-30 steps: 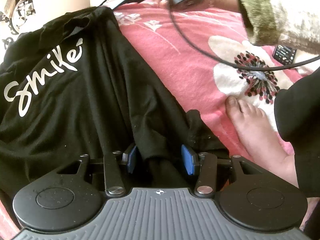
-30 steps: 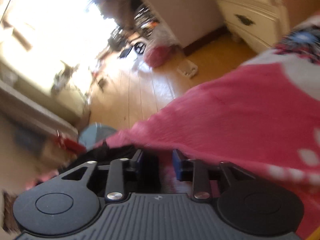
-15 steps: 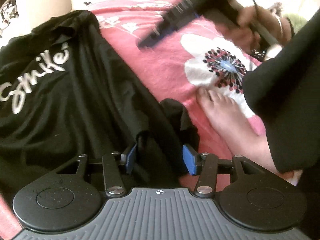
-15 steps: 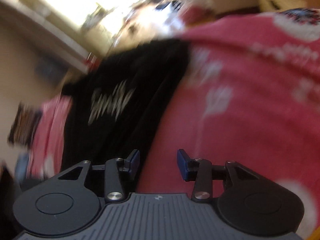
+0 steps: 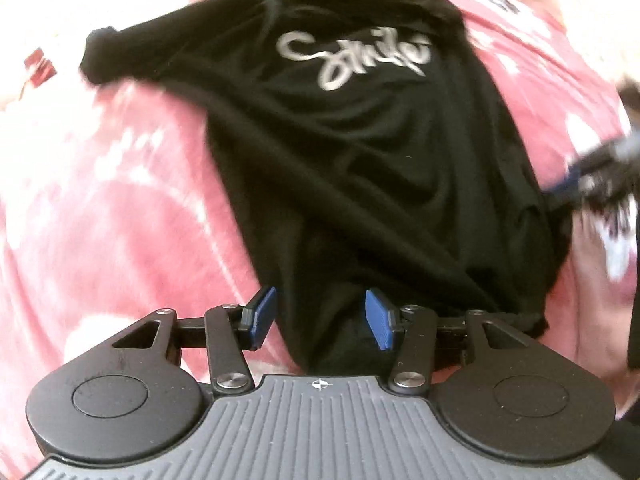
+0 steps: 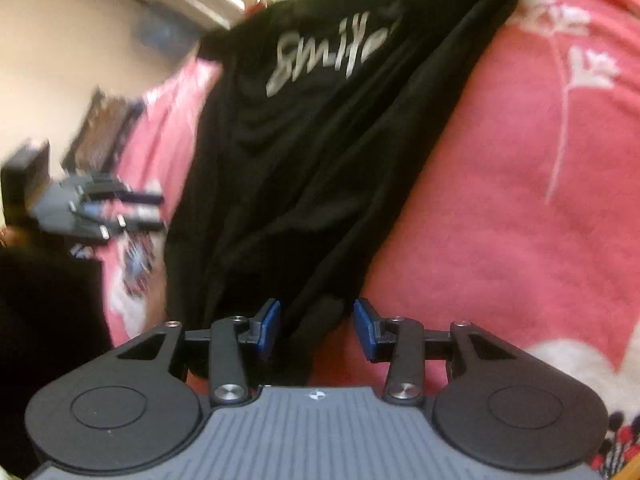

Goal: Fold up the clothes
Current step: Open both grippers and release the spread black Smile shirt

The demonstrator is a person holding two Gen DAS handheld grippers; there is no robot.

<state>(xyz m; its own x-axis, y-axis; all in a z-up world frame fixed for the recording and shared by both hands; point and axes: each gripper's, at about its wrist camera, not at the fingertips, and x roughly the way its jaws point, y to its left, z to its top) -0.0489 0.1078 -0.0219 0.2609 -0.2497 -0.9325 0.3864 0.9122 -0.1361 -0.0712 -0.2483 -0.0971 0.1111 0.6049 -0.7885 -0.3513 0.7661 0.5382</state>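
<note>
A black T-shirt (image 5: 360, 168) with a silver "Smile" print lies crumpled on a pink floral bedspread (image 5: 120, 208). My left gripper (image 5: 320, 318) is open at the shirt's near hem, with black cloth lying between its blue pads (image 5: 262, 318). My right gripper (image 6: 318, 328) is also open, and a bottom corner of the same shirt (image 6: 320, 160) reaches in between its fingers. Each gripper shows blurred in the other's view: the right gripper (image 5: 600, 176) at the shirt's right edge, the left gripper (image 6: 92, 208) off to the left.
The bedspread (image 6: 500, 200) spreads wide to the right of the shirt. A person's dark clothing (image 6: 40, 320) fills the lower left of the right wrist view. A pale wall (image 6: 80, 28) and a dark framed object (image 6: 108, 128) stand beyond the bed.
Both grippers have swung to the shirt's bottom hem. The right one came down from facing the room. The bare foot has left the left wrist view. Both stay open.
</note>
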